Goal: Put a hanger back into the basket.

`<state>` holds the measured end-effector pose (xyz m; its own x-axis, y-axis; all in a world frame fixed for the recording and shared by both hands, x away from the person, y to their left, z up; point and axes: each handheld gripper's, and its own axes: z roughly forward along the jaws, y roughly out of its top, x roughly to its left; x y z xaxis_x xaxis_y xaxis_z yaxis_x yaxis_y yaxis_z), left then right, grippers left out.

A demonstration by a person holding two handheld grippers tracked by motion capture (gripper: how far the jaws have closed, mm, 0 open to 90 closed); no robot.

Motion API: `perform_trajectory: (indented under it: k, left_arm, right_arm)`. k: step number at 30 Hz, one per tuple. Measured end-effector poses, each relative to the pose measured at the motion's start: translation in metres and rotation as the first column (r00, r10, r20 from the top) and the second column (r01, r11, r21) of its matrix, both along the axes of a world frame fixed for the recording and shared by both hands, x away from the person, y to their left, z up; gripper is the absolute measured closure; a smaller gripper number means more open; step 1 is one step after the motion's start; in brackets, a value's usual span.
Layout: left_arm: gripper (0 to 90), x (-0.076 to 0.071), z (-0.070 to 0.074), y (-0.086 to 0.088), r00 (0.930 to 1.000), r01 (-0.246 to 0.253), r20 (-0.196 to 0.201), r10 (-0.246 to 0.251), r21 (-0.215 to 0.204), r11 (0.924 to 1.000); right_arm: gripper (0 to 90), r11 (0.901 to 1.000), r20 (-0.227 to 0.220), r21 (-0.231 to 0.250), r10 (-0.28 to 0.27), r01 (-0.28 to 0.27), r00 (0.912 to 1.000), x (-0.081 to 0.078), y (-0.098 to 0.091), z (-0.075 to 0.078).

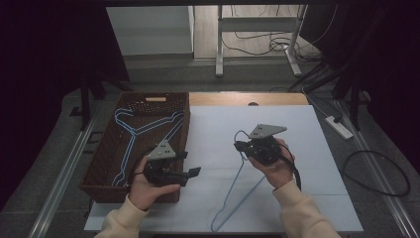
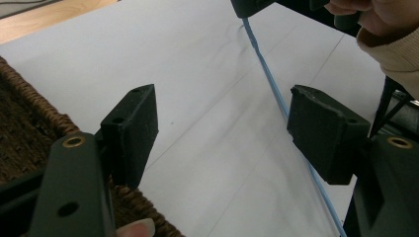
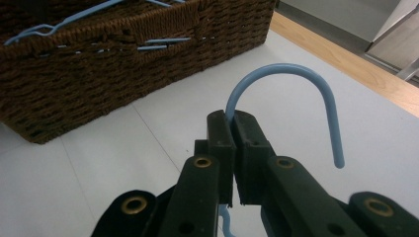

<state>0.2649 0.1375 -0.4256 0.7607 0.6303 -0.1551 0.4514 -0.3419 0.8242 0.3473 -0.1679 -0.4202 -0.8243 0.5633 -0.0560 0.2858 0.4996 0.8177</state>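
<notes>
A light blue wire hanger hangs tilted over the white table sheet, its lower end near the front edge. My right gripper is shut on its neck just below the hook; in the right gripper view the jaws pinch the wire. Beside the brown wicker basket, my left gripper points right, open and holding nothing. Seen from the left gripper, the hanger wire runs past the far jaw without touching it.
More blue hangers lie inside the basket, and some poke through its woven wall. A wooden table edge shows behind the sheet. A power strip and cables lie on the floor to the right.
</notes>
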Motion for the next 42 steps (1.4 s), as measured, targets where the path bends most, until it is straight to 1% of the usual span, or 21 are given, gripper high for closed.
perform_trajectory:
  k: [2,4,8,13,14,15,16,17,18,21,25,26,29,30,31,32,35,38,39,40,42]
  left_arm:
    - [28.4,0.0,0.0,-0.005,0.9999,0.009,-0.005,-0.009,0.003,1.0]
    - [28.3,0.001,0.0,-0.01,0.9998,0.02,-0.011,-0.02,0.007,0.9998]
    - [28.4,0.002,-0.001,-0.031,0.998,0.055,-0.031,-0.054,0.03,0.998]
    - [28.7,0.004,-0.008,-0.055,0.9948,0.079,-0.069,-0.075,0.058,0.9952]
    - [28.8,0.005,-0.009,-0.059,0.9941,0.082,-0.076,-0.077,0.062,0.9947]
    - [28.8,0.005,-0.009,-0.059,0.9941,0.082,-0.076,-0.077,0.062,0.9947]
    - [28.8,0.006,-0.012,-0.066,0.9921,0.091,-0.094,-0.084,0.071,0.9934]
    - [29.0,0.006,-0.014,-0.07,0.9913,0.094,-0.099,-0.087,0.077,0.9925]
    - [29.3,0.007,-0.016,-0.076,0.9895,0.1,-0.113,-0.091,0.078,0.9919]
    - [31.3,0.009,-0.02,-0.087,0.9853,0.119,-0.132,-0.108,0.081,0.9896]
    - [40.0,0.014,-0.027,-0.1,0.9787,0.131,-0.172,-0.112,0.099,0.9865]
    - [46.3,0.015,-0.028,-0.102,0.9766,0.132,-0.184,-0.112,0.1,0.9863]
    - [59.3,0.016,-0.031,-0.103,0.9709,0.142,-0.207,-0.119,0.097,0.9851]
    - [62.1,0.017,-0.031,-0.104,0.9695,0.144,-0.213,-0.12,0.098,0.9847]
    - [64.4,0.017,-0.032,-0.103,0.967,0.149,-0.221,-0.126,0.089,0.9849]
    - [68.7,0.017,-0.032,-0.103,0.9652,0.152,-0.228,-0.129,0.086,0.9847]
    - [79.5,0.018,-0.033,-0.102,0.9624,0.151,-0.239,-0.129,0.076,0.9855]
    - [83.1,0.02,-0.034,-0.099,0.9603,0.135,-0.254,-0.114,0.066,0.9886]
    - [84.0,0.021,-0.034,-0.097,0.9597,0.125,-0.26,-0.106,0.057,0.9905]
    - [84.9,0.022,-0.035,-0.095,0.9587,0.118,-0.266,-0.102,0.048,0.9918]
    - [85.8,0.023,-0.034,-0.092,0.955,0.117,-0.277,-0.107,0.019,0.9929]
  right_arm:
    - [87.2,0.9998,-0.005,0.018,0.001,-0.001,1.0,0.0,-0.001,0.001]
    - [87.2,0.9997,-0.01,0.026,0.001,-0.001,1.0,0.0,-0.002,0.002]
    - [87.3,0.9991,-0.015,0.042,0.001,0.0,0.9999,-0.001,-0.002,0.004]
    - [87.3,0.9984,-0.014,0.056,-0.003,0.004,0.9999,-0.002,-0.003,0.008]
    - [87.3,0.998,-0.011,0.064,-0.002,0.002,0.9999,-0.002,-0.003,0.01]
    - [87.3,0.998,-0.011,0.064,-0.002,0.002,0.9999,-0.002,-0.003,0.01]
    - [87.3,0.9976,-0.011,0.069,-0.002,0.002,0.9999,-0.003,-0.003,0.01]
    - [87.3,0.9971,-0.011,0.076,0.0,0.001,0.9999,-0.003,-0.003,0.012]
    - [87.3,0.9969,-0.008,0.079,-0.001,0.001,1.0,-0.004,-0.003,0.013]
    - [87.3,0.9965,-0.003,0.083,-0.005,0.005,1.0,-0.006,-0.003,0.016]
    - [87.3,0.9954,0.008,0.095,-0.002,0.001,1.0,-0.01,-0.001,0.021]
    - [87.3,0.9952,0.012,0.098,-0.001,0.0,0.9999,-0.011,0.0,0.023]
    - [87.3,0.9943,0.02,0.106,0.004,-0.006,0.9998,-0.014,0.0,0.026]
    - [87.3,0.9938,0.023,0.111,0.006,-0.009,0.9997,-0.014,0.0,0.027]
    - [87.3,0.9934,0.023,0.115,0.007,-0.01,0.9997,-0.015,0.0,0.028]
    - [87.3,0.9931,0.025,0.117,0.009,-0.012,0.9996,-0.015,0.0,0.029]
    - [87.4,0.993,0.031,0.118,0.008,-0.011,0.9995,-0.016,0.0,0.03]
    - [87.4,0.9921,0.032,0.125,0.007,-0.011,0.9995,-0.017,-0.001,0.031]
    - [87.4,0.9922,0.033,0.124,0.006,-0.01,0.9994,-0.017,-0.001,0.031]
    - [87.4,0.991,0.033,0.133,0.008,-0.012,0.9994,-0.018,-0.002,0.032]
    - [87.4,0.9894,0.037,0.144,0.011,-0.016,0.9993,-0.018,-0.003,0.033]
